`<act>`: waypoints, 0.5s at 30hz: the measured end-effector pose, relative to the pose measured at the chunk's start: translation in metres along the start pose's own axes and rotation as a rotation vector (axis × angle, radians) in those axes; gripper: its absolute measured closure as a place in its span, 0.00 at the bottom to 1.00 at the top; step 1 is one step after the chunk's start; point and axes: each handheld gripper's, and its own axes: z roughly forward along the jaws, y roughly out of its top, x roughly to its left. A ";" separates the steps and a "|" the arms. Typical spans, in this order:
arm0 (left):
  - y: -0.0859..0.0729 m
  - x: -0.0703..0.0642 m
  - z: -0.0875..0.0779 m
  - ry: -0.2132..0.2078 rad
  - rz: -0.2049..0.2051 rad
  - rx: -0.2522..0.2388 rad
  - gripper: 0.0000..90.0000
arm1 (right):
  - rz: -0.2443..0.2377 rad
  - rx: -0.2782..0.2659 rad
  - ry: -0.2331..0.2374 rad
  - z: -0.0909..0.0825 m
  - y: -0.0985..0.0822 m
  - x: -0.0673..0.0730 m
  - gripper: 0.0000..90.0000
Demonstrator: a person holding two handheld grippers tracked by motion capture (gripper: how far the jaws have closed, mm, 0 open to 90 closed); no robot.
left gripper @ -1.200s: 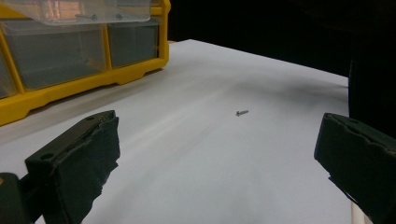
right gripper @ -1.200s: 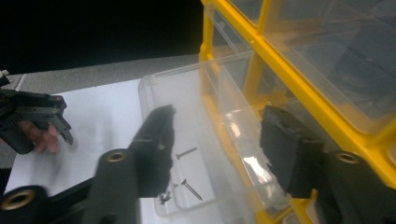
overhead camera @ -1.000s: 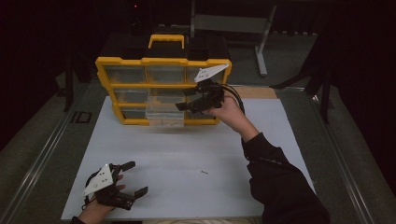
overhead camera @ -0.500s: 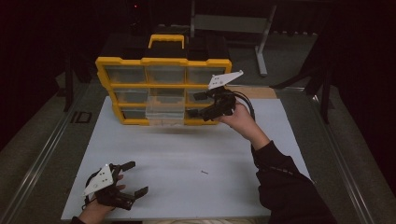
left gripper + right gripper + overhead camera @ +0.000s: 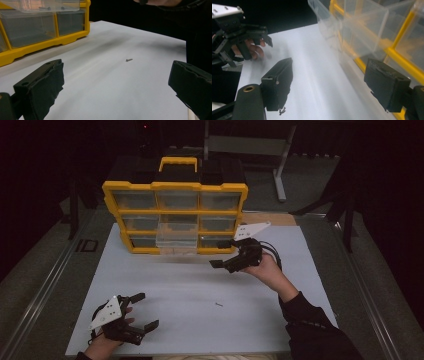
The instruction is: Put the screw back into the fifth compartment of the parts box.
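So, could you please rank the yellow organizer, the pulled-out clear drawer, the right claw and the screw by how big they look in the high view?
1. Organizer
2. Drawer
3. Right claw, close to the drawer in apparent size and nearer the camera, so that order is unsure
4. Screw

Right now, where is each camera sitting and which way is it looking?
High view: sits above the person's side of the table, looking forward and down at the yellow drawer organizer and white sheet; shows both hands, left gripper and right gripper.
Left gripper view: rides the left gripper, looking across the sheet at a small screw; its open black jaws show.
Right gripper view: rides the right gripper, facing the pulled-out clear drawer; its open jaws show.
Shared: all three see the organizer.
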 end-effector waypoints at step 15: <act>0.000 0.000 0.000 0.003 0.000 0.001 0.01 | 0.008 0.043 0.031 0.001 -0.048 0.023 0.28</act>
